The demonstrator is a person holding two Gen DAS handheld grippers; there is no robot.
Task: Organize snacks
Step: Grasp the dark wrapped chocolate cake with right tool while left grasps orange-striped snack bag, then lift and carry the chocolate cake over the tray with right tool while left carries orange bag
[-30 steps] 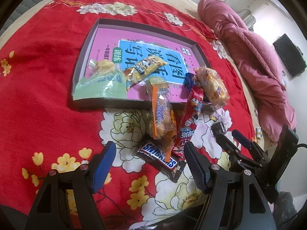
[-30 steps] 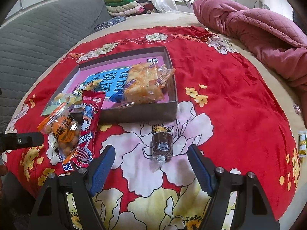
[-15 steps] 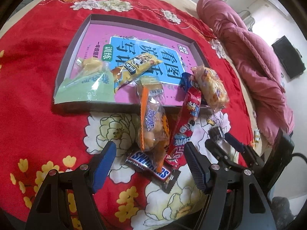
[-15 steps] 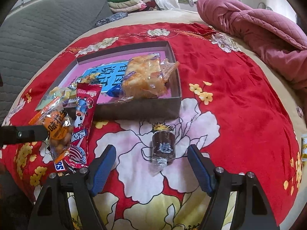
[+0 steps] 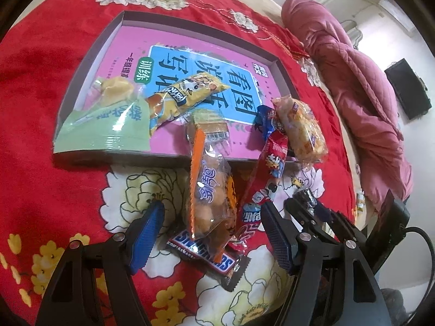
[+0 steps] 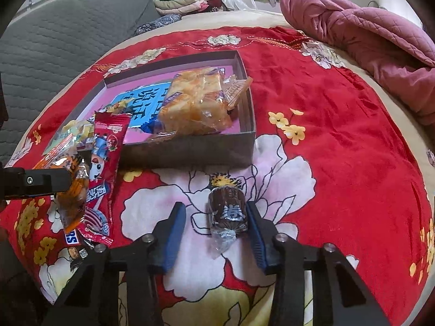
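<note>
Lying between jaws: brown roll (image 6: 227,212)

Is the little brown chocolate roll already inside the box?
No, the brown chocolate roll lies on the red blanket in front of the box, between the right hand-held gripper fingers.

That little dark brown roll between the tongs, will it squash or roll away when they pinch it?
The brown roll looks cylindrical, so a sideways nudge would probably roll it across the red bedspread. Its clear wrapper tail looks thin and crinkly, likely slippery. The right tongs straddle its sides, open; it seems soft, so it may dent.
</note>
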